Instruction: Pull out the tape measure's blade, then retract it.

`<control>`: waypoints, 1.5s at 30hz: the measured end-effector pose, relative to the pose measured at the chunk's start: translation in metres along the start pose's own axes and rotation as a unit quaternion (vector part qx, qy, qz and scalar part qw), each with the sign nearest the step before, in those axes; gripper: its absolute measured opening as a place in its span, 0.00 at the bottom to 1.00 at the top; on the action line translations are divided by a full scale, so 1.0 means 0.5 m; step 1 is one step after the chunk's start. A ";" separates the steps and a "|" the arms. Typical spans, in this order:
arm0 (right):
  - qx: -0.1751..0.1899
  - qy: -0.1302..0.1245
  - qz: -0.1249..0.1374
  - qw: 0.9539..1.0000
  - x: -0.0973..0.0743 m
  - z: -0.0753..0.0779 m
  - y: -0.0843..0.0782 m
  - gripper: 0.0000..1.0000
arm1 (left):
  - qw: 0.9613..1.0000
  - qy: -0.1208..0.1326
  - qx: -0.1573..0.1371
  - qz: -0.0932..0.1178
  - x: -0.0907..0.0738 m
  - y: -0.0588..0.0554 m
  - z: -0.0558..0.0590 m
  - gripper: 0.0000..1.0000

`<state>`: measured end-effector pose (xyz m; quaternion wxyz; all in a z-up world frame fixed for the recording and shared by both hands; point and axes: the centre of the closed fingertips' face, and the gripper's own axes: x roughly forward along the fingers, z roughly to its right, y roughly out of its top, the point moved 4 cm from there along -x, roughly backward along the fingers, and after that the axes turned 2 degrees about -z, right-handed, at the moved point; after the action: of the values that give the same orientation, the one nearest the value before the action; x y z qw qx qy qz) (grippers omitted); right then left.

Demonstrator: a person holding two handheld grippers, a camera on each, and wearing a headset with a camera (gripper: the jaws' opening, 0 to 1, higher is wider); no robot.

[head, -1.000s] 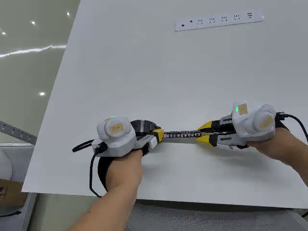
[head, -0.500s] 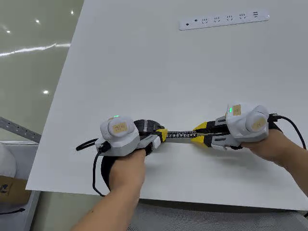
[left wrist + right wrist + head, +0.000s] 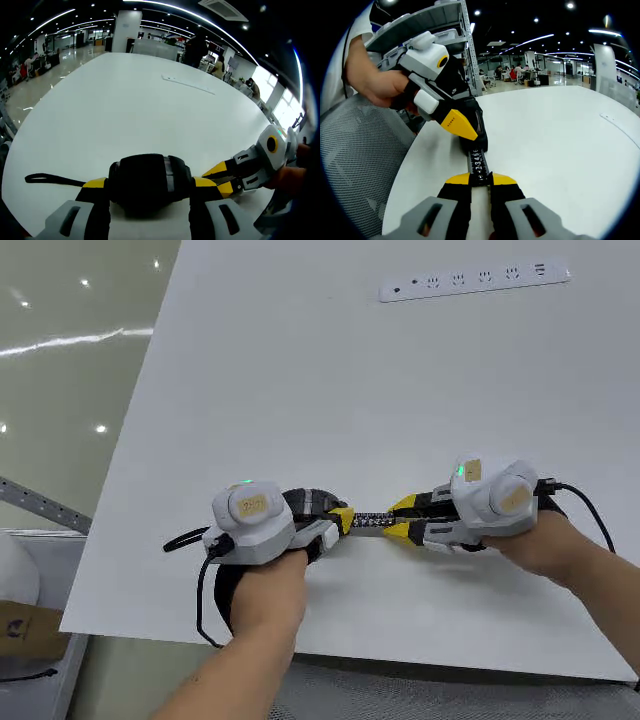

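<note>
The black tape measure case (image 3: 306,505) rests on the white table (image 3: 330,390) near its front edge, with my left gripper (image 3: 338,519) shut around it. In the left gripper view the case (image 3: 147,170) sits between the yellow fingertips (image 3: 95,184), and a black strap trails off to the left. A short length of the blade (image 3: 370,522), printed with numbers, runs right from the case. My right gripper (image 3: 401,519) is shut on the blade's end. In the right gripper view the blade (image 3: 477,161) leads from my right gripper (image 3: 480,179) up to the case (image 3: 476,131).
A white power strip (image 3: 472,281) lies at the table's far side. The table's left edge drops to a shiny floor, with a cardboard box (image 3: 20,625) below. A grey mesh chair (image 3: 355,165) stands by the table's near edge. Cables trail from both grippers.
The right gripper has moved left toward the case with the blade's end in it, so the exposed blade is much shorter. The left gripper still holds the case.
</note>
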<state>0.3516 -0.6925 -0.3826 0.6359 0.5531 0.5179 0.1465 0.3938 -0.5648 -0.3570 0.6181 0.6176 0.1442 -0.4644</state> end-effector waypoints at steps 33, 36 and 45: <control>-0.011 0.007 0.006 1.000 0.077 -0.014 0.033 0.12 | 1.000 -0.010 -0.009 0.003 -0.001 0.001 -0.003 0.61; -0.009 0.008 0.006 1.000 0.077 -0.014 0.033 0.12 | 1.000 -0.010 -0.010 0.003 -0.001 0.001 -0.003 0.61; -0.012 0.003 0.003 1.000 0.077 -0.014 0.033 0.13 | 1.000 -0.010 -0.006 0.003 -0.001 0.000 -0.002 0.62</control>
<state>0.3682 -0.6537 -0.3866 0.6405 0.5463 0.5165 0.1565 0.3941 -0.5640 -0.3568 0.6249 0.6095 0.1394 -0.4675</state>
